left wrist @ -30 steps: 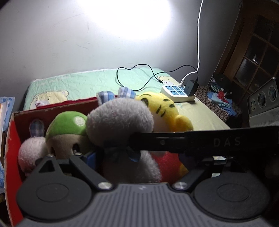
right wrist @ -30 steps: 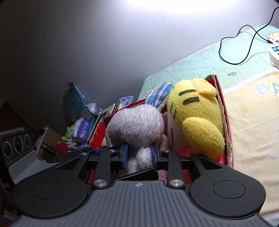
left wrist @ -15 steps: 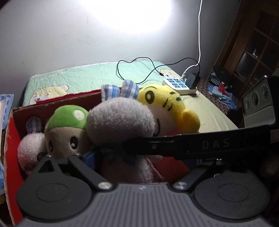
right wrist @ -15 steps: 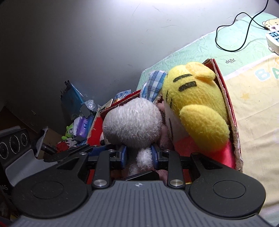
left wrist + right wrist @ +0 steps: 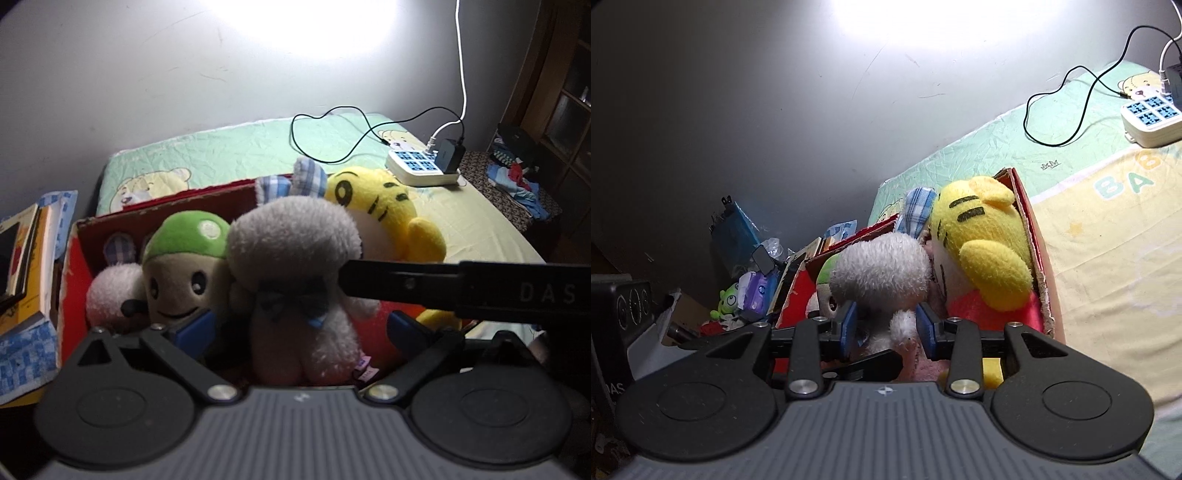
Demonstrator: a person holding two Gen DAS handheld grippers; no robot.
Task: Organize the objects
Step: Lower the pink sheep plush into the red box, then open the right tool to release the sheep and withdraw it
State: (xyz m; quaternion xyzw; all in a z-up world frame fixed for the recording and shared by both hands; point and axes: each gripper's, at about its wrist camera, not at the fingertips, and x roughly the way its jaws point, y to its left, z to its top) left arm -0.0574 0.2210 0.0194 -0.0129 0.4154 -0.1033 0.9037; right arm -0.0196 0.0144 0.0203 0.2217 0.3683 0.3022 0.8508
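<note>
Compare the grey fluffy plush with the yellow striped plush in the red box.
The grey fluffy plush has shaggy pale fur and a dark bow at its neck; the yellow striped plush is smooth, bright yellow with black stripes. The grey one sits nearer the cameras, the yellow one behind it by the box's side wall. Both sit upright in the red box.

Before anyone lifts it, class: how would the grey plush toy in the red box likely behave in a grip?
The grey plush toy looks fuzzy and stuffed, so it would probably squash and feel light. Its big head on a smaller body may flop. Wedged between the green-capped plush and yellow tiger plush, it could drag them.
</note>
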